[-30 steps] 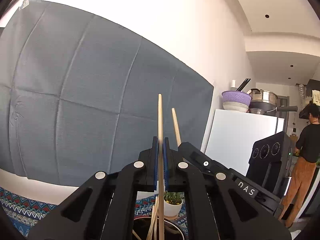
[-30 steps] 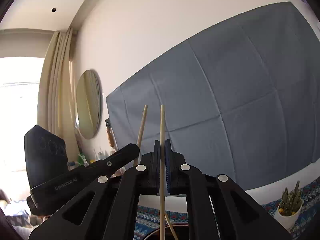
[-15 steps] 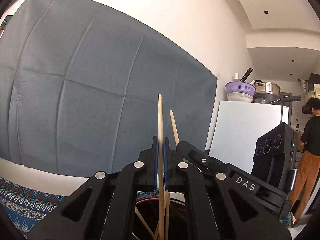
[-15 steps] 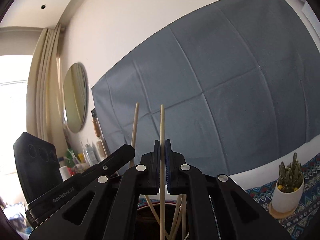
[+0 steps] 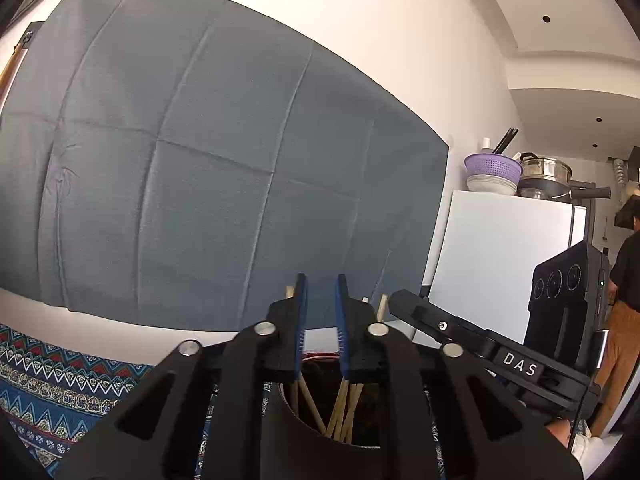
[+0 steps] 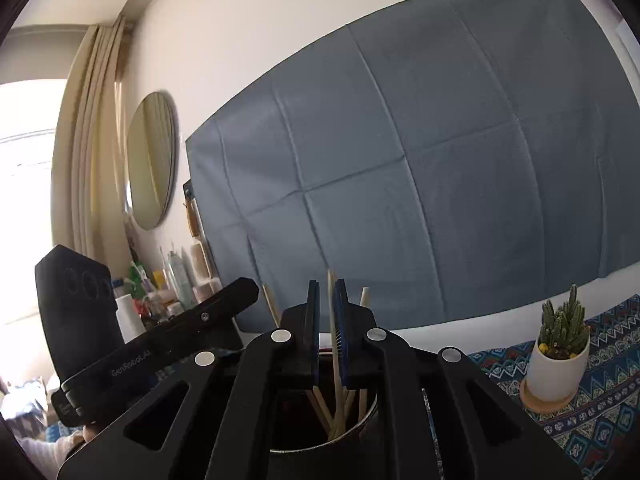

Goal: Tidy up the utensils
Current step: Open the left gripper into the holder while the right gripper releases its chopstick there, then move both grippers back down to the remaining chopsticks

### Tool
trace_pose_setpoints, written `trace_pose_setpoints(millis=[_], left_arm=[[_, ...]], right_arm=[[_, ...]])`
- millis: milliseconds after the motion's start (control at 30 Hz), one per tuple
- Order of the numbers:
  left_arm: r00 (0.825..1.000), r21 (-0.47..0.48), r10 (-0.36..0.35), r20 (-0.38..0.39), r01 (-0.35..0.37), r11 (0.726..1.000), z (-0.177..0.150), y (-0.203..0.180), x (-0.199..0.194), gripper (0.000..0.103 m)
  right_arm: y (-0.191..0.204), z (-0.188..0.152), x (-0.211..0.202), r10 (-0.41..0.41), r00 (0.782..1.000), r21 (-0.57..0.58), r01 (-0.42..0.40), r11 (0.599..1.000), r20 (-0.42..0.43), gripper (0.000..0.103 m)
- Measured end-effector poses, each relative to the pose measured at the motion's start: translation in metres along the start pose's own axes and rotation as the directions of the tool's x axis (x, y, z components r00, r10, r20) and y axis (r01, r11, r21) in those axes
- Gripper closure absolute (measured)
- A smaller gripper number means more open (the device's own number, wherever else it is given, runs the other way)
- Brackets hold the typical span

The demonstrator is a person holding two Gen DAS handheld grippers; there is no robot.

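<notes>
My left gripper (image 5: 319,292) is open and empty, held right above a dark round holder (image 5: 288,398) with several wooden chopsticks (image 5: 338,410) standing in it. My right gripper (image 6: 327,294) is also open above the same holder (image 6: 370,410). One chopstick (image 6: 333,320) stands loose between its blue pads, with others (image 6: 320,408) leaning in the holder. Each gripper shows in the other's view: the right one (image 5: 480,348) and the left one (image 6: 168,344).
A small cactus in a white pot (image 6: 558,354) stands on the patterned blue tablecloth (image 6: 592,412) to the right. A grey cloth (image 5: 200,168) hangs on the wall behind. A white fridge (image 5: 500,256) and a person (image 5: 624,300) are at the far right.
Both grippers have opened and let go of their chopsticks, which have dropped into the holder. Both grippers have come lower and closer over the holder.
</notes>
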State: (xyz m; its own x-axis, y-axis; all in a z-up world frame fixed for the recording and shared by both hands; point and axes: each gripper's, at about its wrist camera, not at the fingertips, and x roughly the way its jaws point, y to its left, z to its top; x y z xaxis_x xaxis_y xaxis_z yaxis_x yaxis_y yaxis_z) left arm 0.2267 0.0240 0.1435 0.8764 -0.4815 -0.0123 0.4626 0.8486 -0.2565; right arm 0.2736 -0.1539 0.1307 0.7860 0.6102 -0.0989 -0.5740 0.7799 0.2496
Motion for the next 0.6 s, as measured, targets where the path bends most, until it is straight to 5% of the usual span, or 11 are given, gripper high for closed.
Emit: trace_pose_setpoints(millis=[167, 333, 600], left_arm=[[0.999, -0.005, 0.041, 0.007, -0.041, 0.999, 0.009, 0.003, -0.017, 0.049], [0.991, 0.013, 0.132, 0.034, -0.133, 0.991, 0.025, 0.001, -0.048, 0.008], [0.953, 0.055, 0.296, -0.070, -0.293, 0.955, 0.037, -0.001, -0.081, 0.006]], right_arm=[[-0.001, 0.006, -0.021, -0.040, 0.999, -0.002, 0.040, 0.999, 0.028, 0.091], [-0.009, 0.010, -0.045, -0.080, 0.996, 0.024, 0.079, 0.997, 0.037, 0.060], [-0.005, 0.016, -0.072, -0.113, 0.992, 0.003, 0.114, 0.994, -0.047, 0.017]])
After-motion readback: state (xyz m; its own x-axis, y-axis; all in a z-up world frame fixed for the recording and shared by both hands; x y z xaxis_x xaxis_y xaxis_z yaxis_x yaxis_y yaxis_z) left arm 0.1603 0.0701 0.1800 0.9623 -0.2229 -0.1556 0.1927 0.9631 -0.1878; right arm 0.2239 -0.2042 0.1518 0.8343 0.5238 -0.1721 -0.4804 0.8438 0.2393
